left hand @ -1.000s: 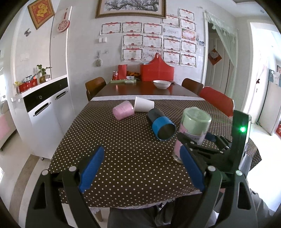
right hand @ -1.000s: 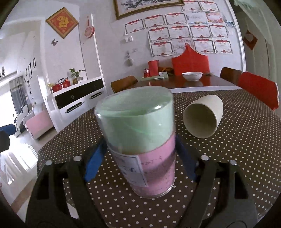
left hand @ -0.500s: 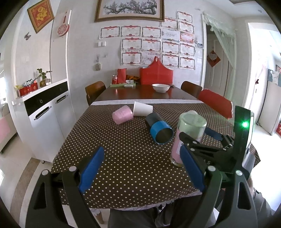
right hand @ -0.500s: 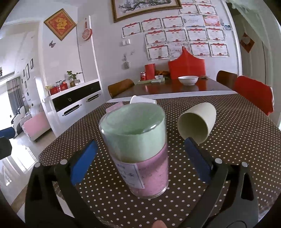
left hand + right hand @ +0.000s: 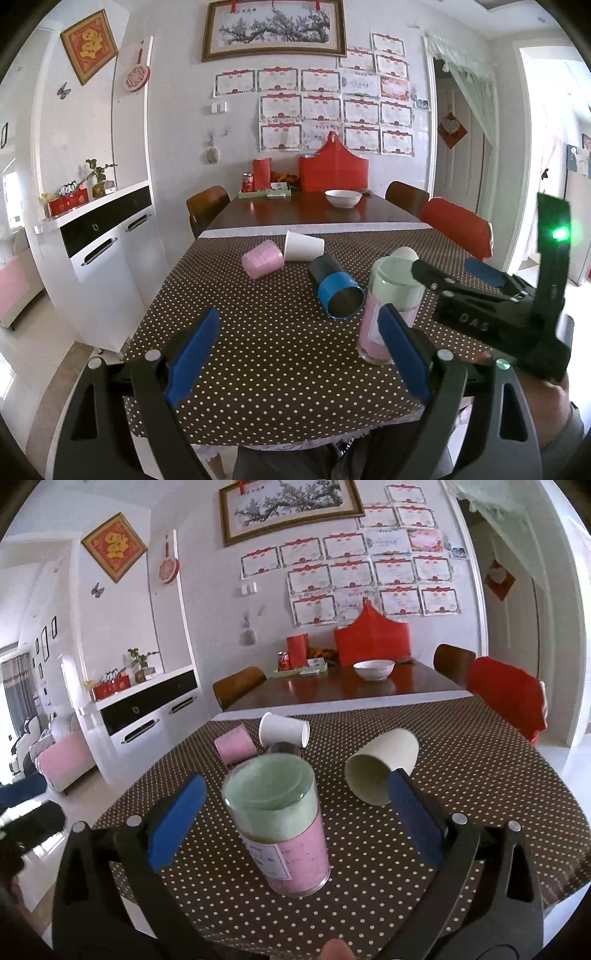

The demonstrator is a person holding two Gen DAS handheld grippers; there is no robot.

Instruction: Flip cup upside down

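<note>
A clear glass cup with a green and pink lining (image 5: 280,823) stands with its bottom up on the dotted tablecloth (image 5: 480,794). It also shows in the left wrist view (image 5: 388,306). My right gripper (image 5: 291,823) is open, its blue pads wide apart on either side of the cup, not touching it. In the left wrist view the right gripper (image 5: 461,273) hangs over the cup from the right. My left gripper (image 5: 299,358) is open and empty above the table's near edge.
Several cups lie on their sides: a pink one (image 5: 262,259), a white paper one (image 5: 303,246), a blue and black metal one (image 5: 336,291) and a cream one (image 5: 380,771). A bowl (image 5: 342,198) stands on the far wooden table. A red chair (image 5: 458,229) stands at right.
My right gripper has opened, let go of the glass cup and pulled back and up from it. The cup stays standing on the cloth. The left gripper has drawn back a little.
</note>
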